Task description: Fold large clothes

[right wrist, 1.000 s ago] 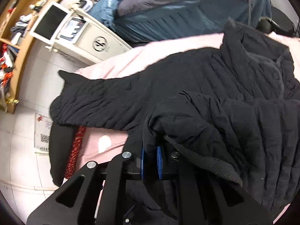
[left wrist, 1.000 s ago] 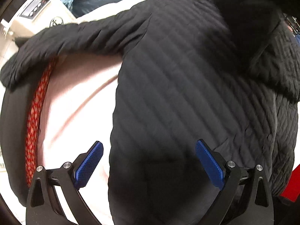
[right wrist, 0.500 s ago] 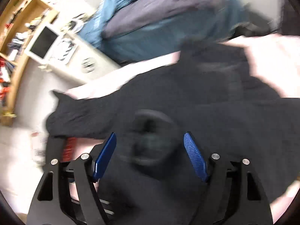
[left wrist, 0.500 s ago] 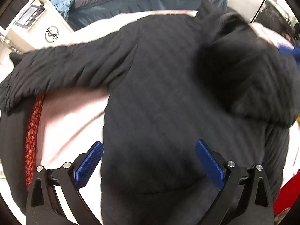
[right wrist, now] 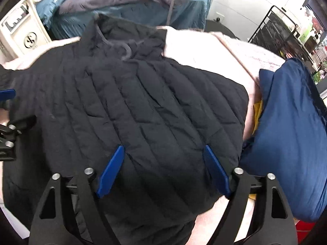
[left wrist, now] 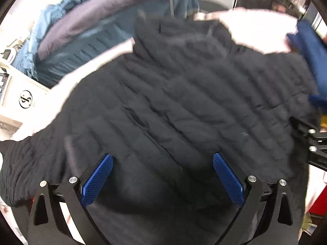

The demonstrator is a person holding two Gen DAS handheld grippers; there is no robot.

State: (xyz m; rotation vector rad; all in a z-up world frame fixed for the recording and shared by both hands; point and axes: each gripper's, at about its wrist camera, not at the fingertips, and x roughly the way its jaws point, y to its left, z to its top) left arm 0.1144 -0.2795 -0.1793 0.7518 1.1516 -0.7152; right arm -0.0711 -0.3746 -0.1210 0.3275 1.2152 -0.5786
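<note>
A black quilted jacket (left wrist: 184, 102) lies spread on a pink-covered surface (left wrist: 255, 30), collar at the far side. Its left sleeve (left wrist: 30, 163) stretches out to the left; a folded-over panel lies across its right half. My left gripper (left wrist: 162, 175) is open and empty, hovering over the jacket's lower middle. My right gripper (right wrist: 163, 169) is open and empty over the jacket's (right wrist: 143, 102) right half. Each gripper's black frame shows at the edge of the other's view.
A folded dark blue garment (right wrist: 290, 134) lies at the right on the pink cover (right wrist: 235, 49), with something yellow (right wrist: 258, 112) under it. A blue and grey duvet pile (right wrist: 132, 2) lies beyond the collar. A white appliance (left wrist: 18, 94) stands at the far left. A black wire rack (right wrist: 282, 32) stands far right.
My right gripper let go of the black sleeve fabric it held, opened, and swung right. The sleeve now lies folded over the jacket. My left gripper moved toward the collar, still open.
</note>
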